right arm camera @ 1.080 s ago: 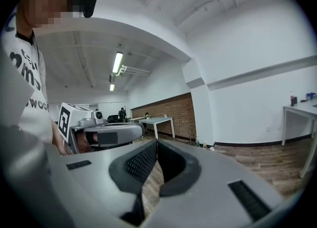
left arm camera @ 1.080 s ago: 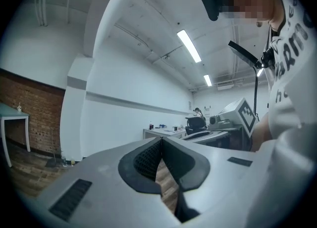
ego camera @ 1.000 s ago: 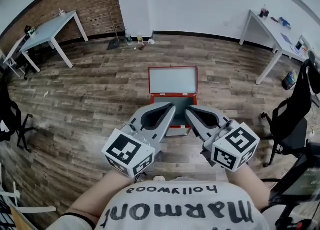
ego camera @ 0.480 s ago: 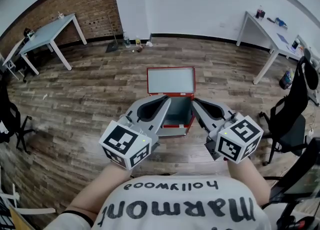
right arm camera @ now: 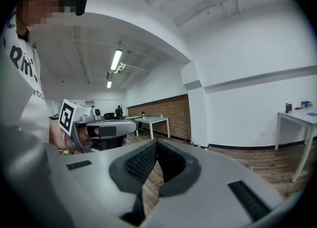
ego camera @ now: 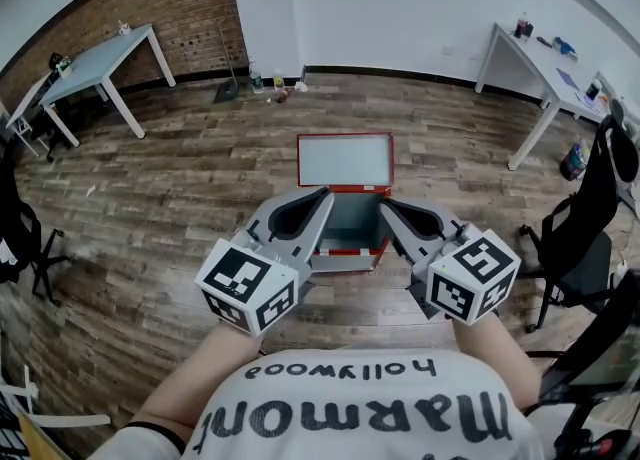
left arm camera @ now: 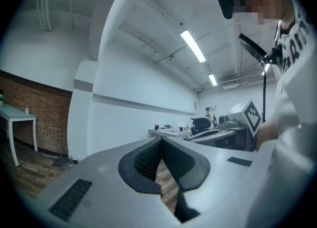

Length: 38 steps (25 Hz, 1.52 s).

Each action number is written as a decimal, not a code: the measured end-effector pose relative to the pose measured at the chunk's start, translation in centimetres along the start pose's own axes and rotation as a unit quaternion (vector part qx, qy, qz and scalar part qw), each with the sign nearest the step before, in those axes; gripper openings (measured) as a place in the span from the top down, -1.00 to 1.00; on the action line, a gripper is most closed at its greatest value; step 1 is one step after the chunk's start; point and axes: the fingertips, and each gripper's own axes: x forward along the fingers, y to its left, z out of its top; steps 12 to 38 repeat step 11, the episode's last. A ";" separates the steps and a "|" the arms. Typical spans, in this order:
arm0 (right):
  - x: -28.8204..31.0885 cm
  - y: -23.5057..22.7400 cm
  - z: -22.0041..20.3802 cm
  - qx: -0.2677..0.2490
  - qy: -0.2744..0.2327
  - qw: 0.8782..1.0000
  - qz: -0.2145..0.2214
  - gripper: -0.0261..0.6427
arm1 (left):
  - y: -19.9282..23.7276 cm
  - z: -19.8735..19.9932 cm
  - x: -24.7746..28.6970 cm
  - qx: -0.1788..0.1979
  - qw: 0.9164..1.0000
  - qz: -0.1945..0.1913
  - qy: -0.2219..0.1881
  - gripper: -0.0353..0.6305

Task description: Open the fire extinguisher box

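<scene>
While the box (ego camera: 350,225) lies on the floor (ego camera: 170,198), lid (ego camera: 346,160) swung back, left gripper (ego camera: 323,193) and right gripper (ego camera: 384,206) hang over it side by side. Both pairs of jaws pressed together, nothing between.

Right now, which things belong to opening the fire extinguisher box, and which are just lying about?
Job in hand: fire extinguisher box, its lid already up; left gripper and right gripper, both shut and empty.
Lying about: brick-wall table, right-hand table, office chair, bottles.
</scene>
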 end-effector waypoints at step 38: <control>0.8 -0.3 -0.5 -0.007 0.009 1.000 0.006 0.89 | 0.8 -0.5 0.4 -0.017 1.000 0.007 0.000 0.88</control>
